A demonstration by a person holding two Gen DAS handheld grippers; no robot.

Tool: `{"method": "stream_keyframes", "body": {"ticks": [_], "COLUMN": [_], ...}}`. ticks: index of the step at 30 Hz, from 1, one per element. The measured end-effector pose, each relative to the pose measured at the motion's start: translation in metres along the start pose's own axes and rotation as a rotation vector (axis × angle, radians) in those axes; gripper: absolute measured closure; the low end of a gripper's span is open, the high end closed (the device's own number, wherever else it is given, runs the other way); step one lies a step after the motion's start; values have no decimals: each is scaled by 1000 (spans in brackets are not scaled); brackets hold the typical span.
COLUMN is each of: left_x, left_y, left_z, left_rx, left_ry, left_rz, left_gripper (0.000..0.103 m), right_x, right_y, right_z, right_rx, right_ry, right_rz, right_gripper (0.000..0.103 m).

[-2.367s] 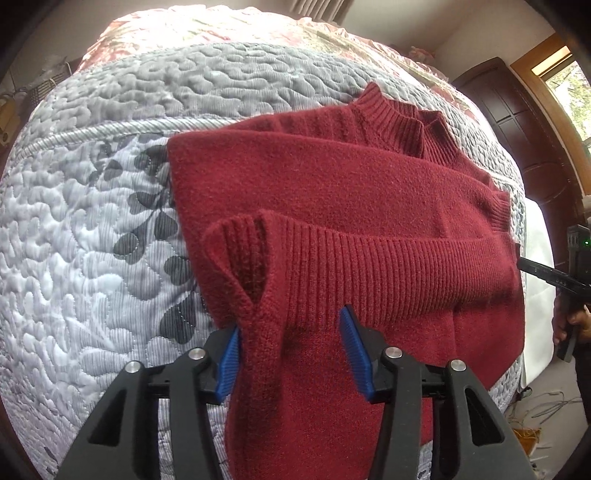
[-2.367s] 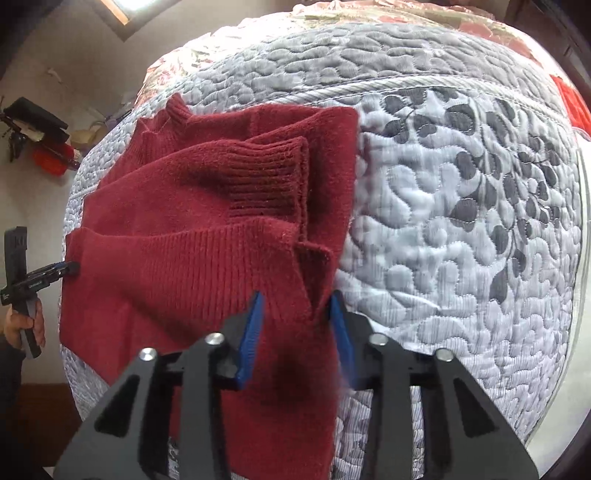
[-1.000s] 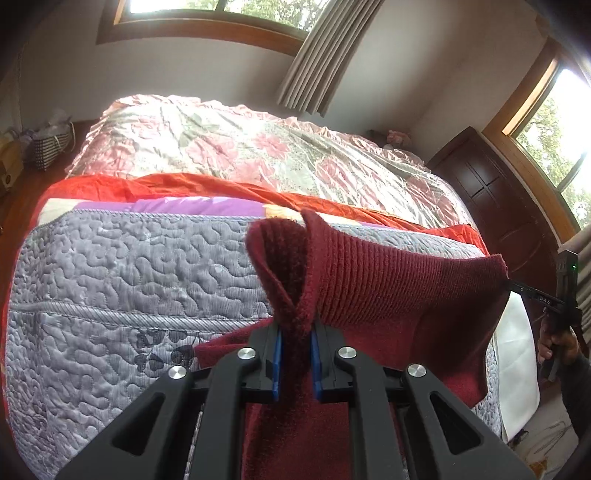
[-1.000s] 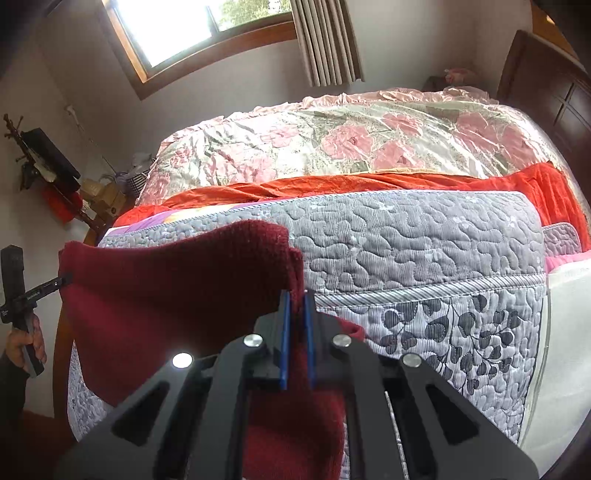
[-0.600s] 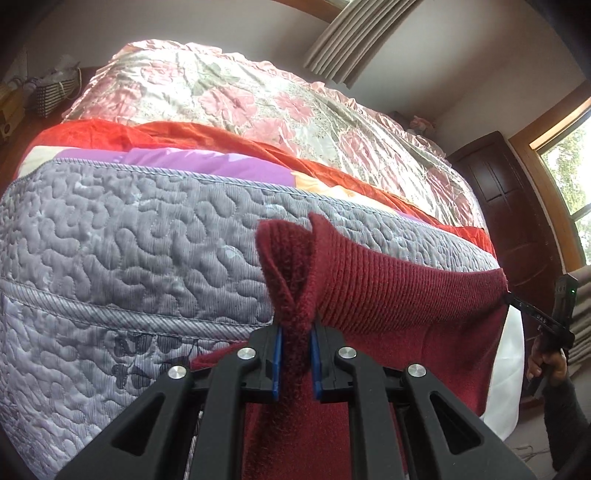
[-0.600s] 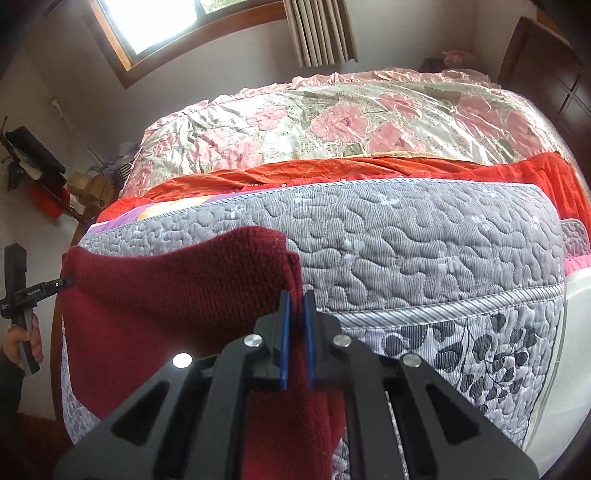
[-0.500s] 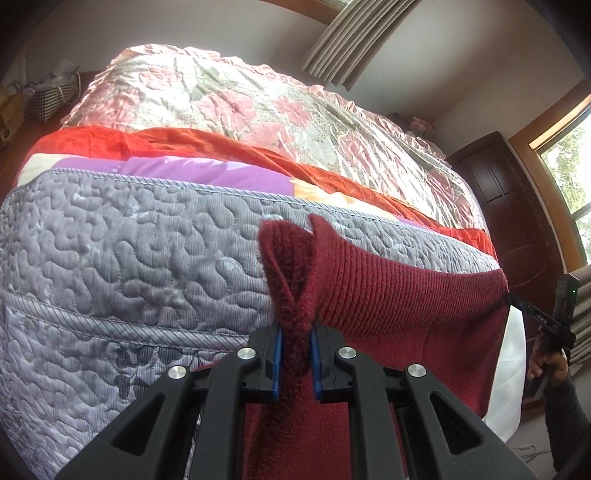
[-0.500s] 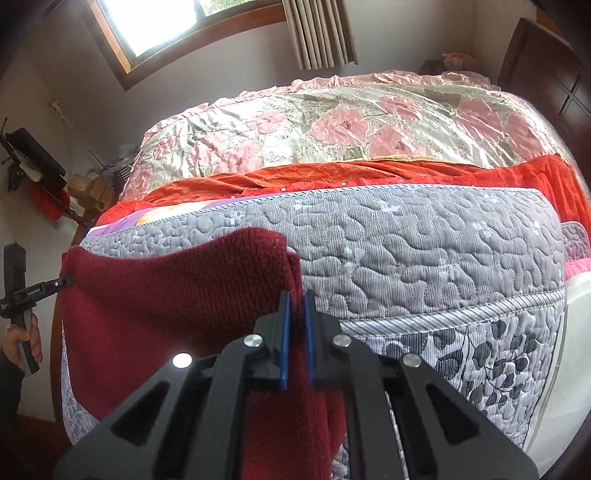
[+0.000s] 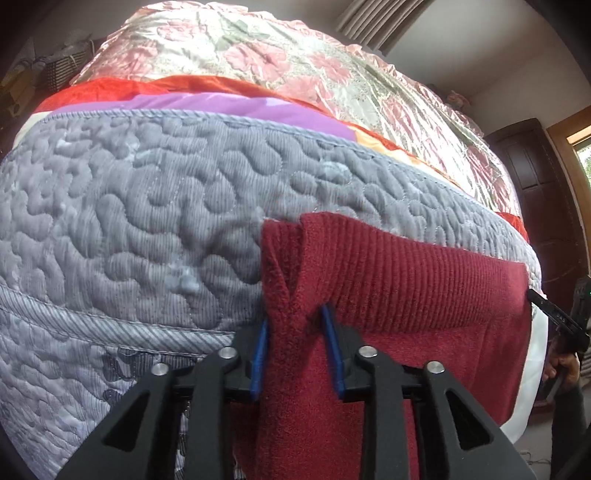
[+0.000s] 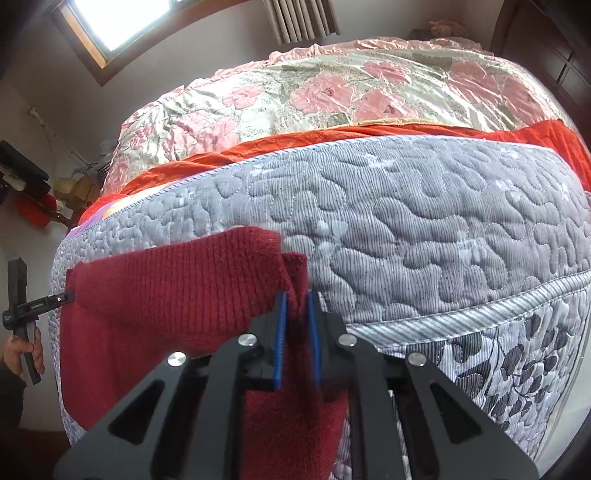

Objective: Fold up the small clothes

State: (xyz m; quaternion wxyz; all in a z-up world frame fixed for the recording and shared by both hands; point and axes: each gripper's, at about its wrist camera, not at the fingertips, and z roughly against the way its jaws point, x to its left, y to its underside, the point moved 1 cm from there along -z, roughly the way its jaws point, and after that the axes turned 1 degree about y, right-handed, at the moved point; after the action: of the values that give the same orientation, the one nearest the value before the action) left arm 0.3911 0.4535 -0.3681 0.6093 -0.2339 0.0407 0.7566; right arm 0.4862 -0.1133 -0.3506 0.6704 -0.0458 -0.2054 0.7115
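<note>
A dark red knit sweater (image 9: 406,288) lies on the grey quilt (image 9: 147,221) with its ribbed hem folded over toward the far side. My left gripper (image 9: 293,315) stands open around the bunched left corner of that hem, the fabric loose between its blue pads. The same sweater (image 10: 177,288) fills the lower left of the right wrist view. There my right gripper (image 10: 296,297) is shut on the hem's right corner, its pads set narrowly. Each view shows the other gripper's tip at the far corner, the right gripper (image 9: 546,310) and the left gripper (image 10: 48,301).
Beyond the grey quilt (image 10: 443,221) lie an orange blanket (image 10: 332,136) and a pink floral bedspread (image 9: 295,62). A dark wooden wardrobe (image 9: 535,184) stands at the right, a window (image 10: 118,22) at the back. A hand (image 10: 18,350) holds the left gripper's handle.
Both grippers carried the hem up, forward and down onto the sweater. The left pads have spread apart from the pinched fold. The right pads have widened only slightly.
</note>
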Motion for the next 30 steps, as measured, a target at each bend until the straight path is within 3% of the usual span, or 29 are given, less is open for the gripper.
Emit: {"method": "stream_keyframes", "body": {"ticks": [1, 5, 8, 11, 14, 15, 17, 19, 21, 25, 28, 30], "left_x": [1, -3, -23, -47, -47, -39, -25, -25, -38, -57, -49, -37], "left_y": [1, 11, 28, 47, 56, 59, 62, 65, 75, 129, 177, 199], "left_z": [3, 41, 69, 60, 28, 16, 4, 19, 46, 84, 74, 54], "left_rx": [-7, -125, -211, -173, -104, -80, -48, -68, -108, -113, -38, 29], "left_ry": [-11, -117, -17, 85, 59, 37, 41, 54, 77, 137, 145, 112], "left_rz": [9, 14, -27, -89, -74, -50, -2, 14, -27, -92, -54, -22], "left_gripper": [61, 56, 46, 46, 46, 47, 53, 50, 44, 39, 39, 41], "right_x": [-1, 3, 16, 22, 10, 3, 0, 6, 15, 19, 9, -2], "right_y": [2, 14, 25, 40, 52, 55, 58, 63, 76, 131, 174, 194], "right_z": [-2, 27, 46, 34, 7, 1, 4, 25, 53, 83, 75, 59], "right_rx": [-4, -98, -137, -87, -27, -17, -22, -48, -80, -57, 17, 77], "right_ry": [9, 32, -21, -65, -28, -18, -18, -40, -56, -60, -51, -32], "right_rz": [-3, -10, 1, -13, -33, -35, -32, -22, 18, 34, -1, -33], "right_gripper": [81, 80, 80, 80, 84, 90, 93, 80, 76, 76, 76, 78]}}
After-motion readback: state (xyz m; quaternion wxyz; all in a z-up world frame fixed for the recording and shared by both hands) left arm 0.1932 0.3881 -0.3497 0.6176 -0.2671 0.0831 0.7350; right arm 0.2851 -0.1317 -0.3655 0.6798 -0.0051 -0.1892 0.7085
